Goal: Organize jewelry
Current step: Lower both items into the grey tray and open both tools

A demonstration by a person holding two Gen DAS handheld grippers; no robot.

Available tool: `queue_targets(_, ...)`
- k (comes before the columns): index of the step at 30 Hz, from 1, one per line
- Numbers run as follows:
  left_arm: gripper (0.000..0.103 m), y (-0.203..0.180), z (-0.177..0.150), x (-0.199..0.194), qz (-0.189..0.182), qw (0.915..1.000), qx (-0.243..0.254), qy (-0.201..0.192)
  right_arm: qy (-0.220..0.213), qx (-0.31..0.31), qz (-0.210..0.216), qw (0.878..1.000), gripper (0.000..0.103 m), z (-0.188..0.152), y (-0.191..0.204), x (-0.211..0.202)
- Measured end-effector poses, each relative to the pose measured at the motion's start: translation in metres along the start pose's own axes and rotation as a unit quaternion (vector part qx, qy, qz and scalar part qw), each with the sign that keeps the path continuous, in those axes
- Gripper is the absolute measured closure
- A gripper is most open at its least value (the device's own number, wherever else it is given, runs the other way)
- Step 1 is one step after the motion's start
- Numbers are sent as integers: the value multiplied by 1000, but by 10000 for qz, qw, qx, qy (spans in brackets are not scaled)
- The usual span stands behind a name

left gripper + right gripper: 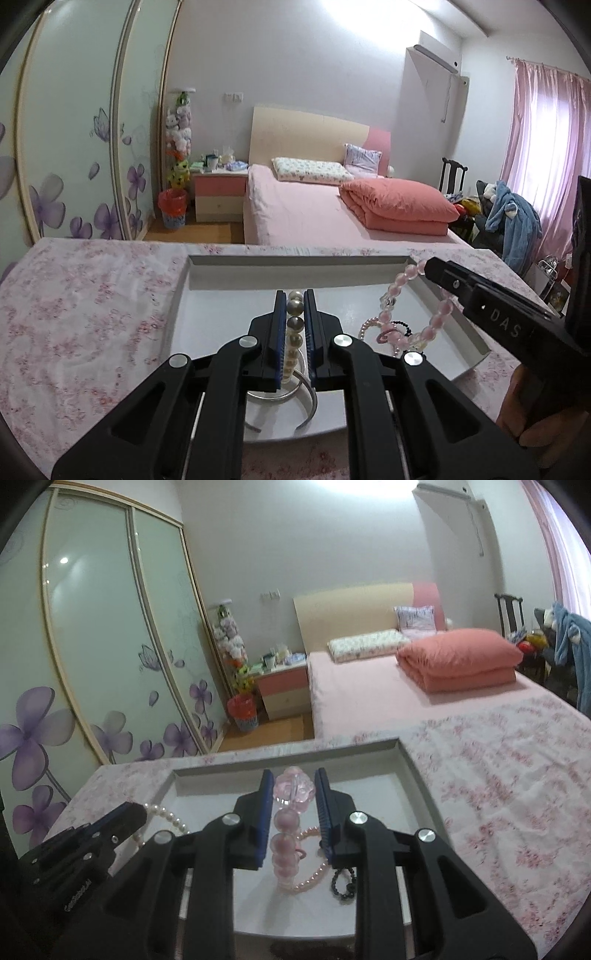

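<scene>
Our left claw (295,295) pinches the pearl strand (295,325) and our right claw (293,779) pinches the pink bracelet (284,834), both over the tray (295,264) on the floral cloth (92,295).

My left camera sits just behind my left tool (295,295) and looks forward and slightly downward along its two fingers, close over the white tray (207,295) on the floral-clothed surface (85,295). My right camera rides the same way behind my right tool (293,775), equally near the tray (410,775). Both face across the room toward the bed (295,214), the nightstand (219,192) and the flowered wardrobe doors (74,147). They share the tray and that far end of the room. Each view catches the other tool: the right one enters my left view from the right edge, the left one my right view from the lower left.
</scene>
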State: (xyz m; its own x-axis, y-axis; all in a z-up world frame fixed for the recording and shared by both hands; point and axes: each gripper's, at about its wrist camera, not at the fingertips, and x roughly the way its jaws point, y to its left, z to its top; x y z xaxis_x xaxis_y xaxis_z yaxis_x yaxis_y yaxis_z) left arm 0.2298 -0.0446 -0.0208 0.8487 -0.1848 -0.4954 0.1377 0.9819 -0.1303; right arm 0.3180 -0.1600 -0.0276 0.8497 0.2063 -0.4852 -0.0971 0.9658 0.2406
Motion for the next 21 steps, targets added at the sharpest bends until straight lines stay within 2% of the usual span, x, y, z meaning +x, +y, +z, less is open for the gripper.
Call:
queue_targets(3, 92, 2, -3, 7, -14, 9999, -70, 110, -6, -11, -82, 10000, 78, -2, -3, 1)
queue_targets(4, 92, 3, -5, 7, -15, 9999, -85, 127, -48, -35, -121, 9999, 72, -2, -4, -1)
queue_targets(6, 92, 5, -4, 7, 9, 9998, -113, 138, -172, -64, -206, 9996, 68, -1, -4, -7)
queue_targets(11, 92, 14, 5, -5, 145, 9997, -206, -45, -353, -95, -317, 9988, 68, 2, -7, -19)
queue_targets(21, 92, 24, 9, -31, 376, 9989, -168, -235, -394, -195, -351, 9984, 68, 1, -4, -42)
